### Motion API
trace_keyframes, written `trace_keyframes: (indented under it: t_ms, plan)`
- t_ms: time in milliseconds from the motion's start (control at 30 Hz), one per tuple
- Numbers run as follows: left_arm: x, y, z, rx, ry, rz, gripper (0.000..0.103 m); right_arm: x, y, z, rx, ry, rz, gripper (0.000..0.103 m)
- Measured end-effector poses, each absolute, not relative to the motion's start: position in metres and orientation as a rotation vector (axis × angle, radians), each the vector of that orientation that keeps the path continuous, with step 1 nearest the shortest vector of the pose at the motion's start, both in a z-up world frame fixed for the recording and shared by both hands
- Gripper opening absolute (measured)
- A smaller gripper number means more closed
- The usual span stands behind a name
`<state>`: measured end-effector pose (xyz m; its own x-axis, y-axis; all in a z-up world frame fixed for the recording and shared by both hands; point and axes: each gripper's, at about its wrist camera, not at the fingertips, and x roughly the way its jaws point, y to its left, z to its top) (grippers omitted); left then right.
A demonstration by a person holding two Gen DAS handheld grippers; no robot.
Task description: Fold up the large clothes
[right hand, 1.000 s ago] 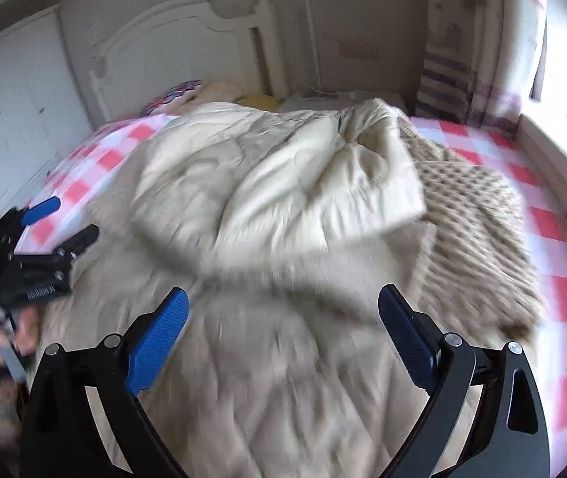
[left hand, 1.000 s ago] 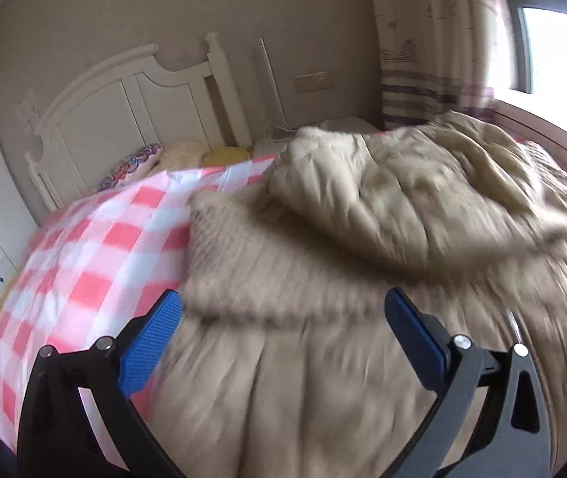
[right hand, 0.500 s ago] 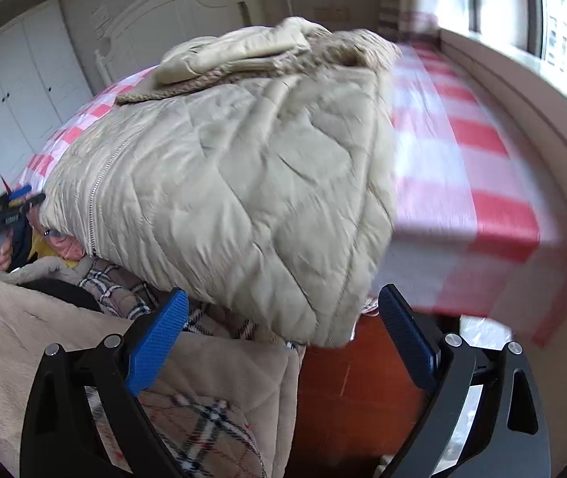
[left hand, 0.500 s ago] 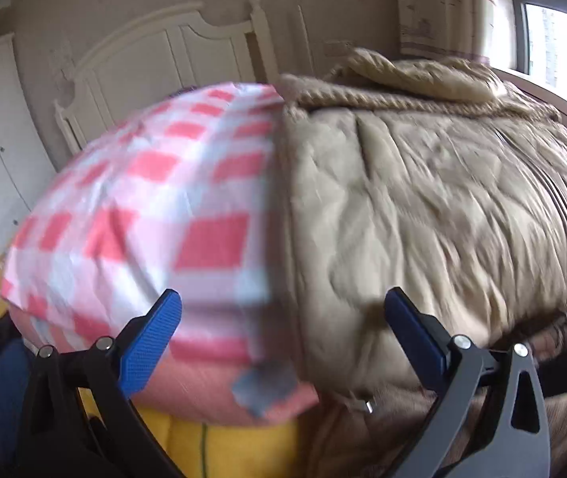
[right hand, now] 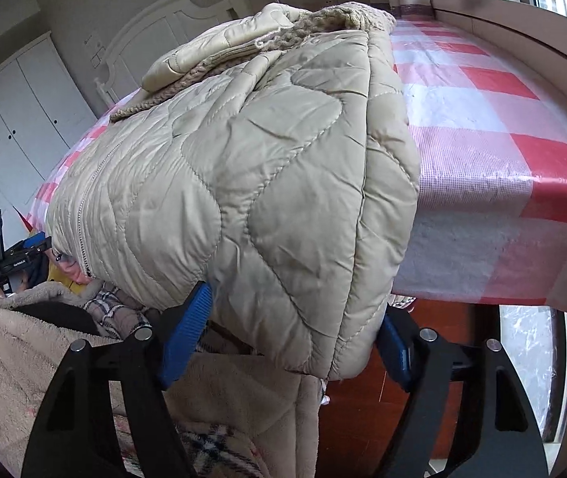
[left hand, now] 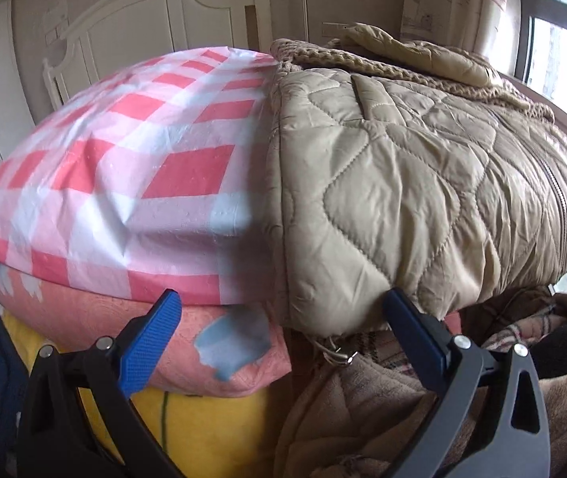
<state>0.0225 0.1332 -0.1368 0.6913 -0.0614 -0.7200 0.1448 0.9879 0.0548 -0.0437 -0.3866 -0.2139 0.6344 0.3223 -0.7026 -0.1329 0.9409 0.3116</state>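
Note:
A beige quilted coat lies on the bed with its bottom hem hanging over the foot edge; it also fills the right wrist view. A knitted beige part lies on top farther back. My left gripper is open, low at the bed's foot, its right finger just under the coat's left hem corner. My right gripper is open, with the coat's right hem corner hanging between its jaws. The left gripper also shows small in the right wrist view.
The bed has a pink and white checked cover over a pink quilt and a yellow layer. A white headboard and wardrobe stand behind. A window sill runs along the right. The person's plaid and fleece clothing is below.
Both grippers have dropped from above the coat to the foot edge of the bed and closed in on the hem corners. Both stay open.

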Motion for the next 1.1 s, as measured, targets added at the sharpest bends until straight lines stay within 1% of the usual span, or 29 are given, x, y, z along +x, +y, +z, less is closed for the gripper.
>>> trace_keyframes:
  t_ms: [167, 233, 267, 300, 333, 367, 400, 433, 467, 600, 733, 867, 1000, 1100]
  plan:
    - [0.030, 0.128, -0.137, 0.110, 0.782, -0.126, 0.100, -0.041, -0.388, -0.211, 0.251, 0.831, 0.266, 0.075]
    - [0.036, 0.127, -0.136, 0.087, 0.781, -0.145, 0.095, -0.039, -0.391, -0.212, 0.270, 0.823, 0.263, 0.075]
    - [0.038, 0.126, -0.136, 0.073, 0.786, -0.161, 0.083, -0.039, -0.393, -0.212, 0.277, 0.817, 0.259, 0.075]
    - [0.041, 0.126, -0.138, 0.050, 0.804, -0.191, 0.066, -0.039, -0.394, -0.213, 0.288, 0.807, 0.258, 0.075]
    - [0.044, 0.125, -0.141, 0.019, 0.829, -0.230, 0.053, -0.039, -0.394, -0.214, 0.293, 0.799, 0.263, 0.073]
    - [0.045, 0.124, -0.144, -0.006, 0.849, -0.262, 0.028, -0.040, -0.393, -0.214, 0.287, 0.787, 0.275, 0.049]
    - [0.043, 0.123, -0.144, -0.012, 0.844, -0.271, 0.020, -0.042, -0.391, -0.212, 0.266, 0.775, 0.286, 0.032]
    - [0.038, 0.121, -0.141, 0.005, 0.822, -0.278, 0.018, -0.043, -0.390, -0.210, 0.259, 0.767, 0.290, 0.024]
    - [0.031, 0.120, -0.136, 0.018, 0.793, -0.286, 0.015, -0.048, -0.387, -0.204, 0.247, 0.742, 0.297, 0.021]
    - [-0.002, 0.137, -0.101, -0.049, 0.665, -0.335, 0.014, -0.070, -0.374, -0.173, 0.128, 0.686, 0.376, 0.019]
    - [-0.034, 0.157, -0.062, -0.114, 0.566, -0.370, 0.014, -0.098, -0.375, -0.137, 0.147, 0.580, 0.464, 0.019]
    - [-0.054, 0.184, -0.022, -0.270, 0.445, -0.445, 0.014, -0.126, -0.379, -0.082, 0.220, 0.368, 0.540, 0.019]
    - [-0.026, 0.211, 0.020, -0.428, 0.330, -0.523, 0.015, -0.097, -0.388, -0.031, 0.273, 0.255, 0.549, 0.019]
    - [0.026, 0.213, 0.049, -0.488, 0.308, -0.528, 0.015, -0.049, -0.391, -0.003, 0.305, 0.243, 0.500, 0.019]
